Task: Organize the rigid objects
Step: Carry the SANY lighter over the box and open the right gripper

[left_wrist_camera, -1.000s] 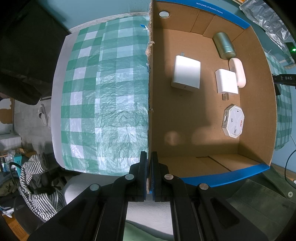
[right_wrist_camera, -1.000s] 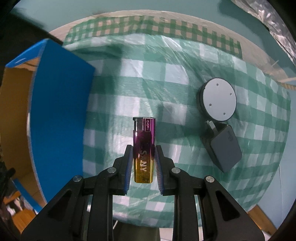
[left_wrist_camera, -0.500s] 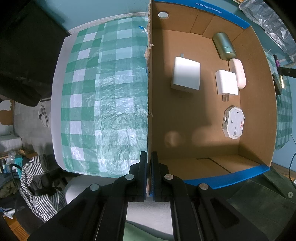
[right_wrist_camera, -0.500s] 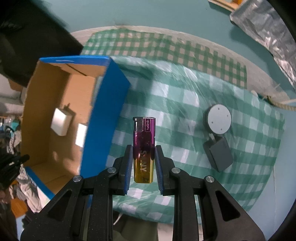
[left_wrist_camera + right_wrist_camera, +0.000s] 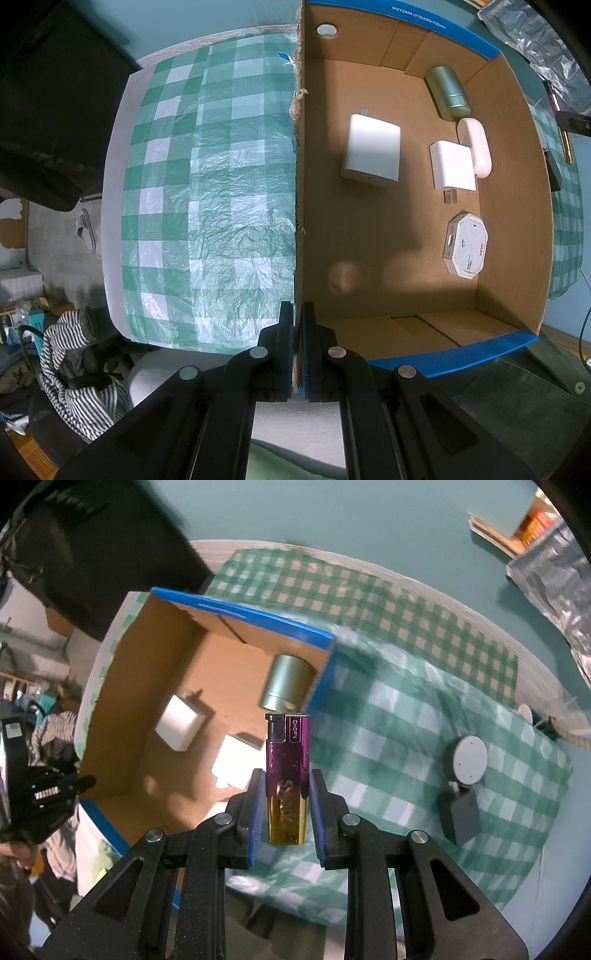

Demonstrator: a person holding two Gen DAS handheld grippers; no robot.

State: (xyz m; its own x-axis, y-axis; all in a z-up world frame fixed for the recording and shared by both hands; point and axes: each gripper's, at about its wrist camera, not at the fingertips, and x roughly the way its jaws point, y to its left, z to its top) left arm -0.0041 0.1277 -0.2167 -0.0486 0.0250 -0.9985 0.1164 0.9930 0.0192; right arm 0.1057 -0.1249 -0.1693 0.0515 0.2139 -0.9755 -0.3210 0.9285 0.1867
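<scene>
My left gripper point(image 5: 298, 314) is shut on the near corner of the left wall of an open cardboard box point(image 5: 297, 155) with blue outer sides. In the box lie a large white adapter point(image 5: 371, 151), a small white charger point(image 5: 452, 167), a white oval case point(image 5: 475, 147), a green-gold cylinder point(image 5: 447, 92) and a white octagonal puck point(image 5: 466, 248). My right gripper point(image 5: 287, 805) is shut on a purple and gold lighter point(image 5: 287, 775) and holds it upright in the air, over the box's right wall point(image 5: 325, 672). The lighter also shows in the left wrist view point(image 5: 565, 147).
A grey round disc point(image 5: 469, 755) and a dark grey charger point(image 5: 460, 816) lie on the green checked tablecloth point(image 5: 406, 720) to the right of the box. Crinkled foil point(image 5: 554, 576) lies at the far right. Striped cloth point(image 5: 74, 354) hangs below the table's left edge.
My right gripper has risen and swung left with the lighter, so the box interior now lies beneath and ahead of it. My left gripper keeps its hold on the box wall.
</scene>
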